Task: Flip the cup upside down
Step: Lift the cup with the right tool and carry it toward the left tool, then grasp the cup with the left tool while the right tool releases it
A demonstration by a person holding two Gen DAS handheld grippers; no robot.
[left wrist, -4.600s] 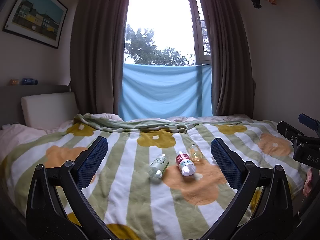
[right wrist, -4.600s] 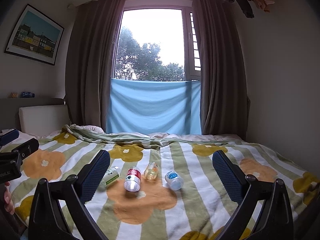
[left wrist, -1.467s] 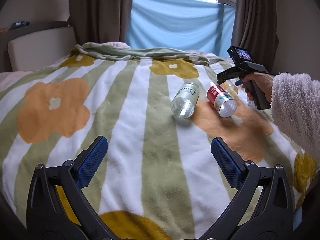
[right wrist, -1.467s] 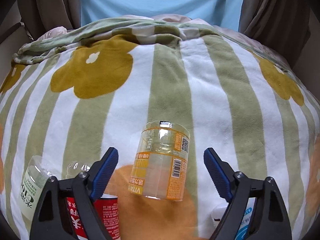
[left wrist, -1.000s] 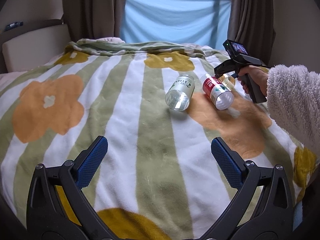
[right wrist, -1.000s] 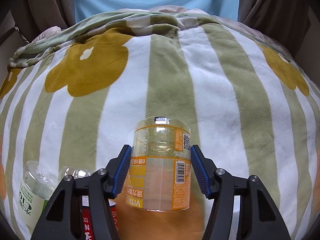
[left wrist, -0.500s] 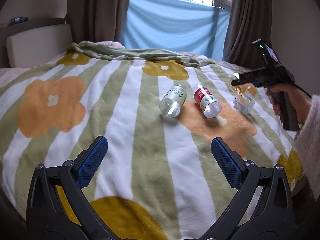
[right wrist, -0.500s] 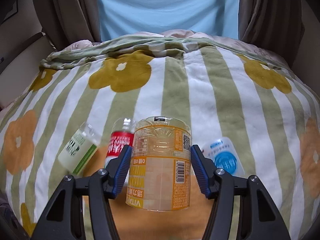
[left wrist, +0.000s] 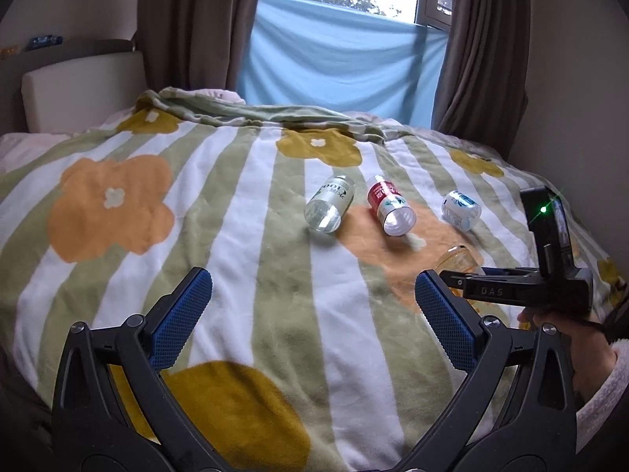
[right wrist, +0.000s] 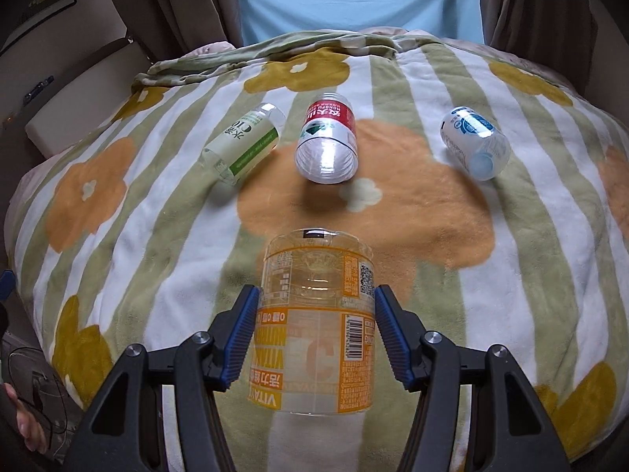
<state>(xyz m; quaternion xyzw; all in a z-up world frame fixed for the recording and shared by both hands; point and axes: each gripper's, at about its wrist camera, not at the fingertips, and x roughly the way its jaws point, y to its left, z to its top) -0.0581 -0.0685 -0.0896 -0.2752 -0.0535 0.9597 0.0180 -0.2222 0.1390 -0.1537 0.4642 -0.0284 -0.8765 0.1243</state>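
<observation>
My right gripper (right wrist: pixel 316 330) is shut on a clear cup with an orange label (right wrist: pixel 314 326), holding it by its sides above the blanket near the bed's front edge. The label's text reads upside down. In the left wrist view the orange cup (left wrist: pixel 458 259) peeks out behind the right gripper's body (left wrist: pixel 519 291) at the right. My left gripper (left wrist: pixel 310 314) is open and empty, hovering over the blanket (left wrist: pixel 236 236).
Three other clear cups lie on their sides on the flowered blanket: a green-labelled one (right wrist: pixel 243 143), a red-labelled one (right wrist: pixel 328 141) and a blue-labelled one (right wrist: pixel 473 141). A headboard (left wrist: pixel 78 86) stands at the left, curtains and a window behind.
My right gripper closed on the orange cup, lifted it off the blanket and pulled it back toward the bed's front edge. The left gripper stayed open and shifted slightly.
</observation>
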